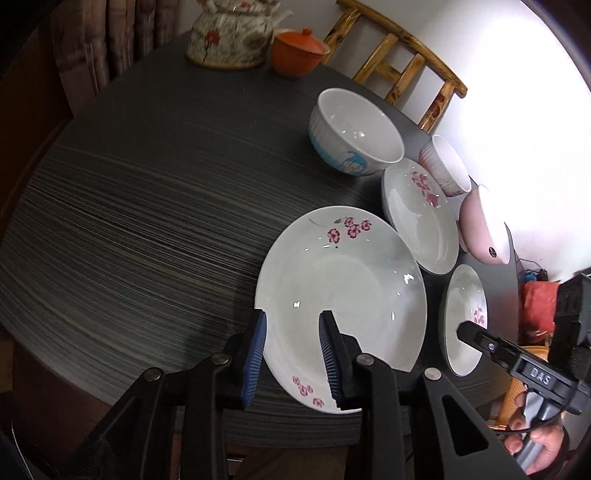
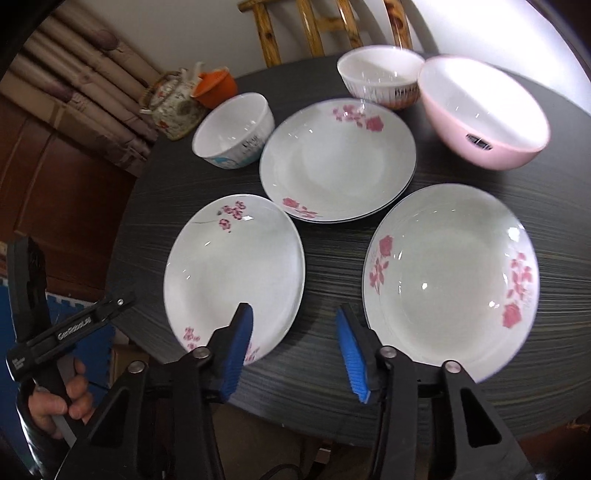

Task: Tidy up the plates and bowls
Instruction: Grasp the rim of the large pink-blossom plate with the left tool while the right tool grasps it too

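Note:
Three white plates with pink flowers lie on a dark round table (image 2: 332, 258). The near-left plate (image 1: 341, 291) (image 2: 232, 273) lies at the table's front edge. My left gripper (image 1: 291, 325) is open with its blue pads straddling that plate's near rim. My right gripper (image 2: 295, 325) is open and empty, above the gap between the near-left plate and the near-right plate (image 2: 450, 280) (image 1: 466, 317). The far plate (image 2: 338, 158) (image 1: 419, 218) lies behind. A white-blue bowl (image 2: 234, 131) (image 1: 354, 131), a white bowl (image 2: 380, 75) (image 1: 445, 166) and a pink bowl (image 2: 484, 110) (image 1: 484, 229) stand at the back.
A flowered teapot (image 1: 229, 33) (image 2: 170, 105) and an orange lidded pot (image 1: 297, 51) (image 2: 216, 85) stand at the table's far side. A wooden chair (image 1: 399, 62) stands behind the table. Curtains (image 2: 81, 85) hang at the left.

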A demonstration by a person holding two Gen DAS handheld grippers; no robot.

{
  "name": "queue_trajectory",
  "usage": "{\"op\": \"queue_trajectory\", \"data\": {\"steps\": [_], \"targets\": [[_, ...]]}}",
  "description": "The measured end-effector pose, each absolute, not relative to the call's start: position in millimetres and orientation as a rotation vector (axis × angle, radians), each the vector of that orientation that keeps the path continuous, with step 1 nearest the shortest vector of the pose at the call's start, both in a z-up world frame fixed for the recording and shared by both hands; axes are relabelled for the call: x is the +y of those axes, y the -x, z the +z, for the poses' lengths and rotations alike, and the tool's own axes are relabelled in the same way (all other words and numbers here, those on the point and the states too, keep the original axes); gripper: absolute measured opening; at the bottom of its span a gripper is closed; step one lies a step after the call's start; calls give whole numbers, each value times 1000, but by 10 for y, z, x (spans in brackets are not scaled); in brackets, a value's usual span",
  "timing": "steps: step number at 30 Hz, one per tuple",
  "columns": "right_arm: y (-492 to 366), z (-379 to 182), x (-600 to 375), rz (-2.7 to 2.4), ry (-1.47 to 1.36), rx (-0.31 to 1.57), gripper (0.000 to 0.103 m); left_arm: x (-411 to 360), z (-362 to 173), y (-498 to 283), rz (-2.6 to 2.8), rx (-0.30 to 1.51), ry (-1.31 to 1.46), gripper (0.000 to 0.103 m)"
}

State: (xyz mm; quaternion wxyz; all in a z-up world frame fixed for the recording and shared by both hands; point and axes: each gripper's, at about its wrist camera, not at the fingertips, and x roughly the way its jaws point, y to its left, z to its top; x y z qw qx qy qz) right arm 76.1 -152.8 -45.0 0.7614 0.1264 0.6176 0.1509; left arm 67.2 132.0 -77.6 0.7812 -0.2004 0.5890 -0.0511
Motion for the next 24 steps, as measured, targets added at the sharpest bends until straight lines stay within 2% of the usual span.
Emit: {"op": "queue_trajectory", "data": {"steps": [6, 11, 16, 24], "targets": [[-1014, -725, -1438, 325, -288, 1396, 41, 1406, -921, -754, -113, 1289, 475, 30], [-1119, -968, -1393, 333, -323, 1444, 32, 1403, -930, -808, -117, 1301, 453, 30], [-1151, -1065, -1363, 346, -327, 1455, 27, 1438, -942, -808, -112, 1293, 440, 30], [-1154, -1141, -1354, 354, -321, 1467, 27, 1424, -1062, -856, -94, 1328, 424, 30]]}}
